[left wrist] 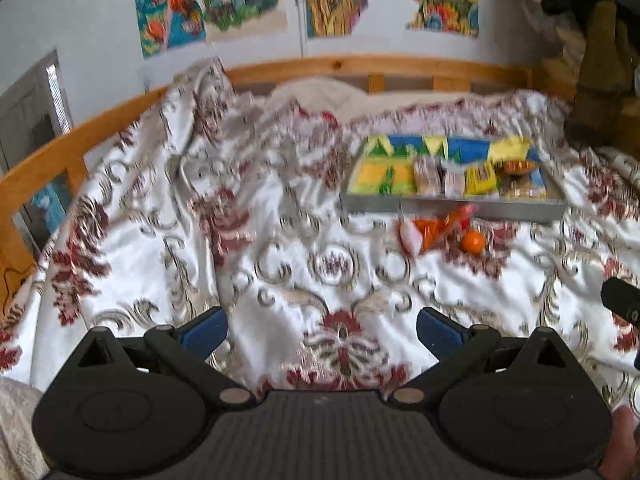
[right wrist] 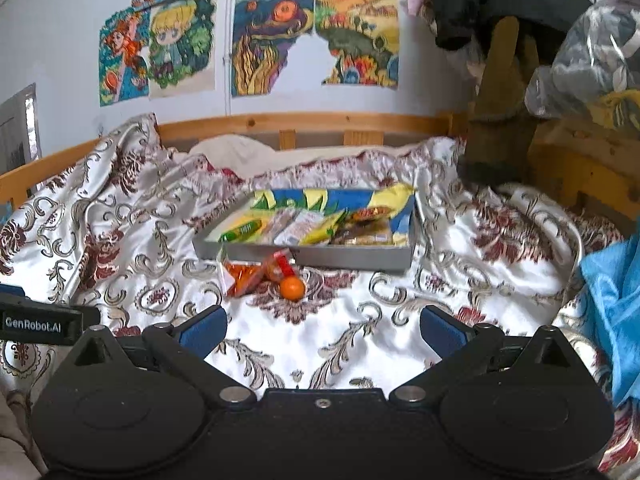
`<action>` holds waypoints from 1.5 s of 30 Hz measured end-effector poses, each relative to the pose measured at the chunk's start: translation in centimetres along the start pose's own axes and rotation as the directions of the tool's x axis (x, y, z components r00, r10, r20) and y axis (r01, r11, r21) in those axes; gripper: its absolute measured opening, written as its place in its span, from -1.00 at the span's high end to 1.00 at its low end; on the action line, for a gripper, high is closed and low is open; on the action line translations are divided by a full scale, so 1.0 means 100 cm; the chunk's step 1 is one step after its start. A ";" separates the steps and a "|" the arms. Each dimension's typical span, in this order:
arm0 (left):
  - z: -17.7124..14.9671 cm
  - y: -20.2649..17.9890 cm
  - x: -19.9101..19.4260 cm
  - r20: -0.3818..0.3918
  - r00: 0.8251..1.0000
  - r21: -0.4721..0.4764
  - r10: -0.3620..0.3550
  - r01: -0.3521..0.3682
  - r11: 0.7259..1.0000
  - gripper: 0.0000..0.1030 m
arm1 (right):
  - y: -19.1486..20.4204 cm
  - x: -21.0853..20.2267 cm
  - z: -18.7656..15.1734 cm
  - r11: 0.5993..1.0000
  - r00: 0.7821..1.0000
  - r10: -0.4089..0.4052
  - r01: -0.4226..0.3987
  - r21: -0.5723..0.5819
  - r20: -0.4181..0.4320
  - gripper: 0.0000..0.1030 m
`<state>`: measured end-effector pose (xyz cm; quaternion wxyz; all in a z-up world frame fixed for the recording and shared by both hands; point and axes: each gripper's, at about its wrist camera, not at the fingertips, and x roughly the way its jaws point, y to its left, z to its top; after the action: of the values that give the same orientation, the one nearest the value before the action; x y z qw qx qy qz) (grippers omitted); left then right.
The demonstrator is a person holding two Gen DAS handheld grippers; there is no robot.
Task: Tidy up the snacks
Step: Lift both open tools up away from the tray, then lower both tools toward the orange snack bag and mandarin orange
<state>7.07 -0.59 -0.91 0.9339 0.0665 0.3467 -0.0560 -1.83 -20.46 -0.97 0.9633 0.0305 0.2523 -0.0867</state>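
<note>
A shallow grey tray (left wrist: 452,207) (right wrist: 360,259) lies on the bed and holds several snack packets in yellow, green and clear wrappers. In front of it lie an orange snack packet (left wrist: 436,229) (right wrist: 244,276), a small red-wrapped snack (right wrist: 280,266) and a small orange ball (left wrist: 473,241) (right wrist: 292,288). My left gripper (left wrist: 322,330) is open and empty, well short of the snacks. My right gripper (right wrist: 323,330) is open and empty, also short of them. The left gripper's body (right wrist: 38,324) shows at the right wrist view's left edge.
A white and red patterned bedspread (left wrist: 280,256) (right wrist: 460,280) covers the bed, rumpled at the left. A wooden bed rail (left wrist: 360,66) (right wrist: 304,122) runs behind. Blue cloth (right wrist: 616,304) lies at the right. Clothes and a plastic bag (right wrist: 592,52) hang at the upper right.
</note>
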 end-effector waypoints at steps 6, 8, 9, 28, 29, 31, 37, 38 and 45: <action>0.009 -0.004 0.008 -0.068 0.996 0.044 -0.055 0.058 0.997 -0.99 | -0.002 0.006 0.001 1.000 1.000 0.012 -0.011 0.029 -0.022 -0.99; 0.015 -0.004 0.010 -0.066 0.996 0.058 -0.066 0.070 0.996 -0.99 | -0.004 0.008 0.002 0.999 1.000 0.011 -0.009 0.047 -0.028 -0.99; 0.018 -0.005 0.011 -0.065 0.996 0.066 -0.067 0.072 0.995 -0.99 | -0.006 0.009 0.003 0.998 0.999 0.010 -0.008 0.056 -0.035 -0.99; 0.057 -0.005 0.079 -0.100 0.962 -0.012 -0.255 0.255 0.967 -0.99 | -0.019 0.063 0.051 0.999 0.996 0.033 -0.033 -0.003 -0.082 -0.99; 0.058 -0.005 0.081 -0.097 0.960 -0.018 -0.263 0.262 0.965 -0.99 | -0.019 0.067 0.054 0.999 0.996 0.036 -0.038 -0.019 -0.080 -0.99; 0.061 -0.005 0.088 -0.085 0.958 -0.025 -0.275 0.274 0.961 -0.99 | -0.020 0.076 0.056 0.997 0.996 0.048 -0.052 -0.050 -0.075 -0.99; 0.069 -0.015 0.119 -0.093 0.943 0.009 -0.320 0.322 0.947 -0.99 | -0.017 0.109 0.051 0.989 0.996 0.068 -0.074 -0.124 -0.052 -0.98; 0.070 -0.016 0.125 -0.091 0.940 0.015 -0.329 0.332 0.943 -0.99 | -0.016 0.114 0.051 0.987 0.997 0.066 -0.072 -0.141 -0.045 -0.98; 0.068 -0.031 0.158 -0.068 0.927 0.103 -0.368 0.373 0.922 -0.99 | -0.006 0.140 0.047 0.949 0.996 0.088 -0.085 -0.303 -0.006 -0.98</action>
<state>22.90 -5.67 -6.42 0.8928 0.0541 0.3711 -0.2497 12.35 -23.67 -3.73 0.9604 -0.1066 0.2573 -0.0048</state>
